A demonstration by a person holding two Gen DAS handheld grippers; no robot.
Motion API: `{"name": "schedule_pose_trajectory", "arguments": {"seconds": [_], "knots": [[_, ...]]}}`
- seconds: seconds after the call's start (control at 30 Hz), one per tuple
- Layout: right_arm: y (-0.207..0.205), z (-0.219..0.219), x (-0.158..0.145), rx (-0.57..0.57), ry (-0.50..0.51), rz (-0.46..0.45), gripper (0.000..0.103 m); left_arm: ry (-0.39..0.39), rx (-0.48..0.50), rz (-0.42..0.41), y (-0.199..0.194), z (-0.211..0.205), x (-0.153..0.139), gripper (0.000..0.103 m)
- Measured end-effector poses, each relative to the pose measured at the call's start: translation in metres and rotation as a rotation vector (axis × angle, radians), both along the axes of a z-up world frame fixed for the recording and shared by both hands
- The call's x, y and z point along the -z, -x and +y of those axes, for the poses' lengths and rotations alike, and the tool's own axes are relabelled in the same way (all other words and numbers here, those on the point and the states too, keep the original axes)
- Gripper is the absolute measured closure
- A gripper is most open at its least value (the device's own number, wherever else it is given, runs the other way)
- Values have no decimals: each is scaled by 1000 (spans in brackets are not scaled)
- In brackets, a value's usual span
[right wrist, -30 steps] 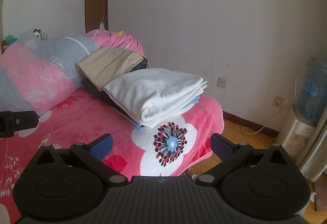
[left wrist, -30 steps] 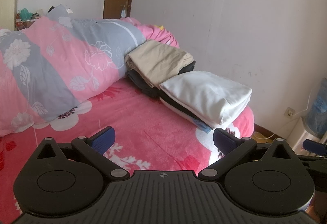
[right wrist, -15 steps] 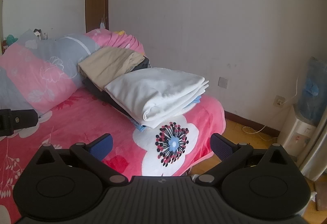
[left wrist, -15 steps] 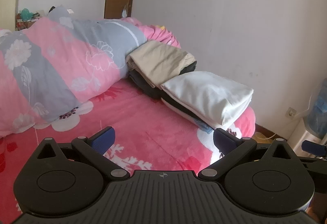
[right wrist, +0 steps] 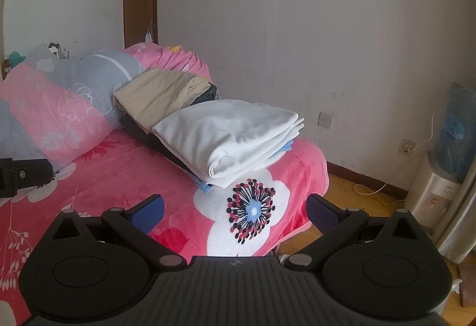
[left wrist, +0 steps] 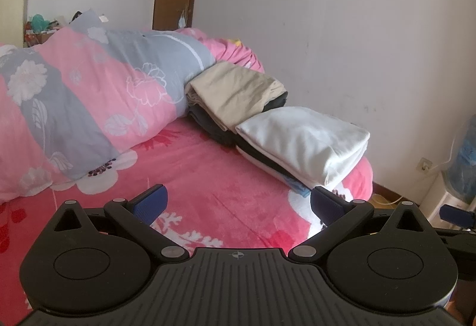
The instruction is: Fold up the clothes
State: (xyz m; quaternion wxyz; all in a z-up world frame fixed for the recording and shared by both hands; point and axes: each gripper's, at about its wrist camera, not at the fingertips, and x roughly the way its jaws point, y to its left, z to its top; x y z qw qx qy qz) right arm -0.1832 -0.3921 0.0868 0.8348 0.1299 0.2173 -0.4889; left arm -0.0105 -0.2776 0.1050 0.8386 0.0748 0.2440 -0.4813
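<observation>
left wrist view: left gripper (left wrist: 236,202) hangs low in frame, jaws spread and empty over the pink blanket (left wrist: 208,177). right gripper (right wrist: 235,211) likewise. folded white garment (left wrist: 306,138) tops its stack mid-right, likely parked at the bed edge, clearing folding space.

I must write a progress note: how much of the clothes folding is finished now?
Done: a folded white garment and a folded beige garment lie stacked on the bed. In hand: nothing; left tongs and right tongs are open. No unfolded clothing is visible.
</observation>
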Motion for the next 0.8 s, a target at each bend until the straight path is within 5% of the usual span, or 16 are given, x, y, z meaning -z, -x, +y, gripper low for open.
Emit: {"name": "schedule_pose_trajectory", "arguments": {"seconds": [0.8], "knots": [[-4,0,-2,3,14,0,0,5,-2,-15,-3,1,-5,0]]}}
